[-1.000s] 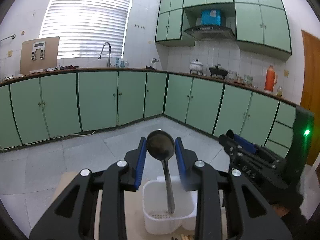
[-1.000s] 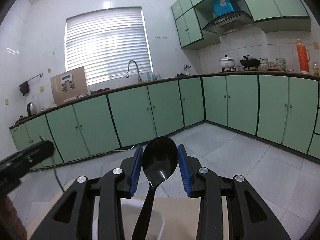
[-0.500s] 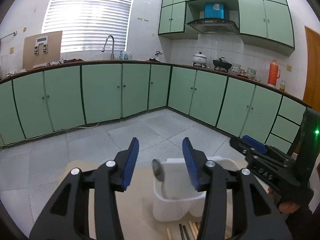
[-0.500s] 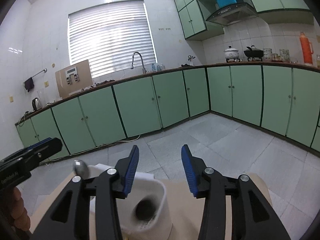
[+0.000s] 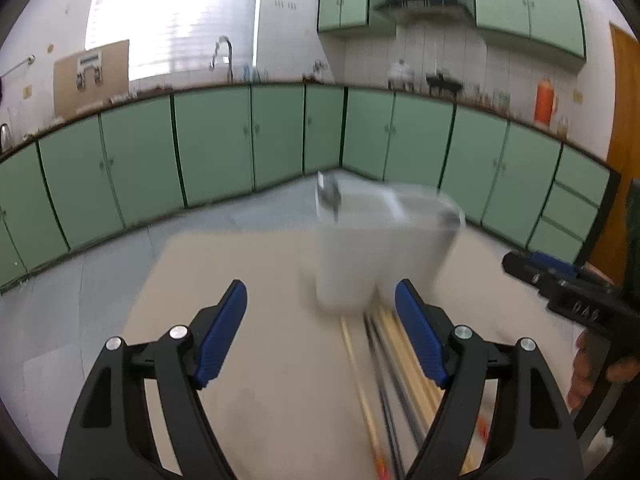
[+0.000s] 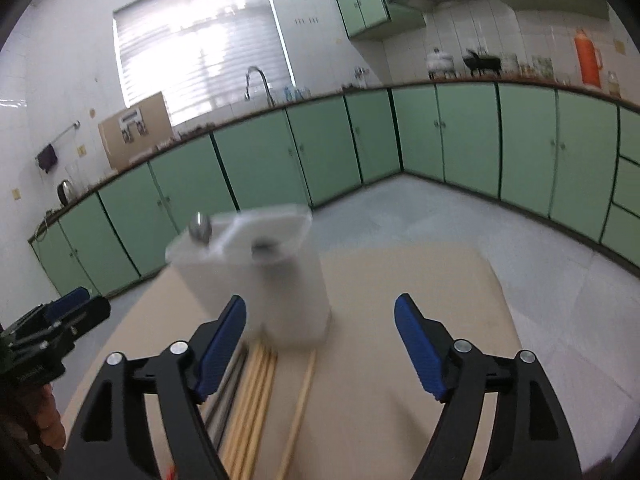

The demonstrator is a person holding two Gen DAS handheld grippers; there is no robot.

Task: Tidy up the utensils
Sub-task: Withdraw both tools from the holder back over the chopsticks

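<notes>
White holder (image 5: pixel 376 248) upright on your table (image 5: pixel 248 280), metal spoon (image 5: pixel 328 196) inside | left gripper (image 5: pixel 320 336) spread, just been opening, empty | right gripper (image 6: pixel 320 336) likewise | chopsticks (image 6: pixel 256 392) loose beside holder

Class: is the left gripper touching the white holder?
Apart. The left wrist view shows bare table between the open left gripper and the holder.

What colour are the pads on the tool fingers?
Blue pads, clearest in the right wrist view.
</notes>
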